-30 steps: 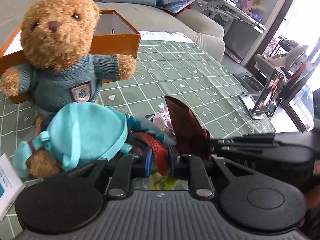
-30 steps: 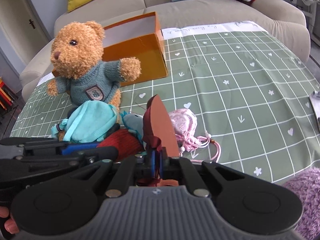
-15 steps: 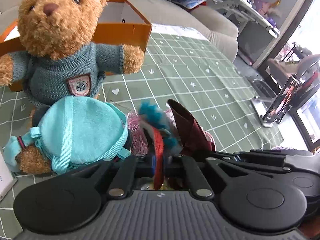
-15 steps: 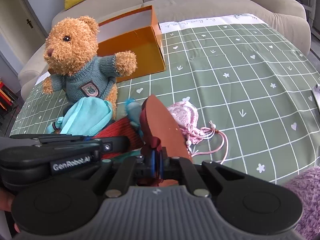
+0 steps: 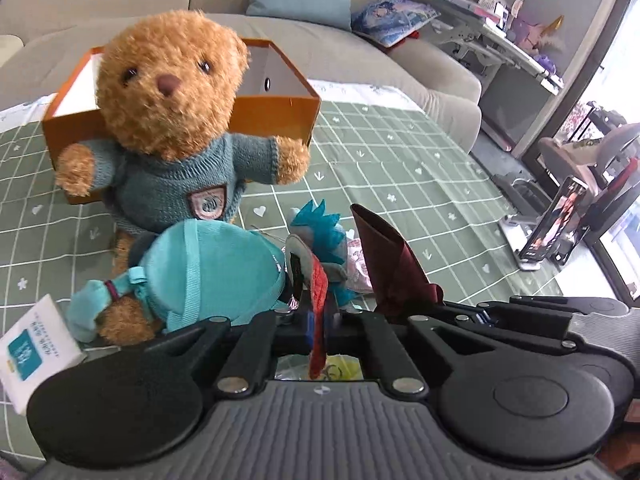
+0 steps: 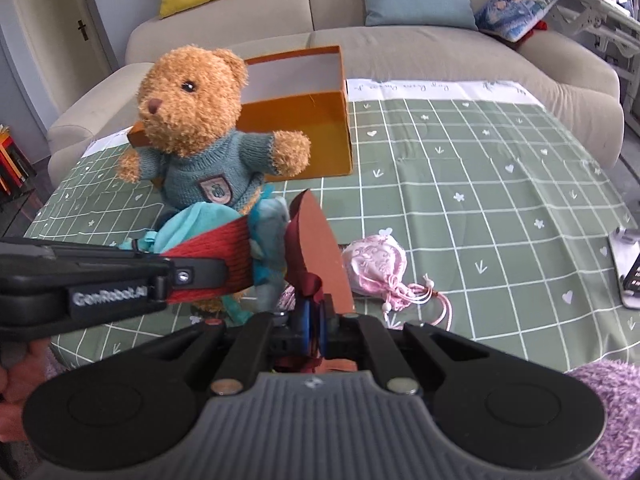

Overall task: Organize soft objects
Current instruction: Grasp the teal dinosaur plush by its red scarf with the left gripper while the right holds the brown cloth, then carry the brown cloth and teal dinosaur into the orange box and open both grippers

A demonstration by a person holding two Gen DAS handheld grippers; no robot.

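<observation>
Here, over the green tablecloth (image 6: 480, 168), left tongs (image 5: 318, 322) pinch a red scarf (image 5: 319, 300), right tongs (image 6: 314, 316) a maroon pouch (image 6: 316, 240).

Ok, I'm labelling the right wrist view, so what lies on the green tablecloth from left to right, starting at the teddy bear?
Teddy bear → dark red pouch shut in the right gripper → pink drawstring pouch → phone stand at the right edge.

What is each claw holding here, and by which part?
Left claw pinches the red knit cloth of a small plush by its edge. Right claw grips the dark red pouch at its ribbon-tied end.
</observation>
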